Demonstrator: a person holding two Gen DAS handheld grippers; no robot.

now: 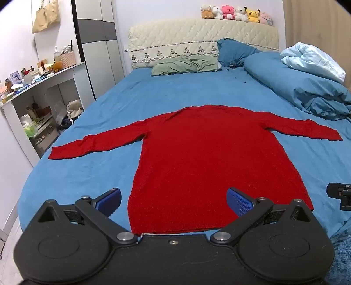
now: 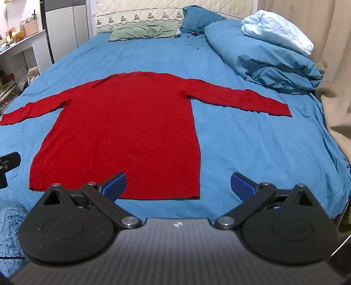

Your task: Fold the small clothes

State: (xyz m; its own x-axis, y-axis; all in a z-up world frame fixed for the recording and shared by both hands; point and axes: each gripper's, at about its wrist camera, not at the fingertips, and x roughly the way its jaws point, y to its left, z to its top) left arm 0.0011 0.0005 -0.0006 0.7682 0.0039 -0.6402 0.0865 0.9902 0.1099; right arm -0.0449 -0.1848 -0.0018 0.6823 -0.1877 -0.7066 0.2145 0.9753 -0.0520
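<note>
A red long-sleeved sweater (image 1: 197, 153) (image 2: 122, 122) lies flat on the blue bed sheet (image 1: 87, 171) (image 2: 252, 153), both sleeves spread sideways and the hem nearest me. My left gripper (image 1: 173, 200) hovers open above the hem's left part, its blue pads wide apart with nothing between them. My right gripper (image 2: 178, 185) hangs open over the hem's right corner, also holding nothing. In each wrist view a black piece of the other gripper shows at the frame's edge.
A rolled blue duvet (image 1: 307, 87) (image 2: 263, 54) with a pale blue cloth lies at the right. A green pillow (image 1: 186, 64) and a blue pillow (image 2: 199, 19) rest by the quilted headboard (image 1: 197, 35). A cluttered white shelf (image 1: 33, 98) stands left of the bed.
</note>
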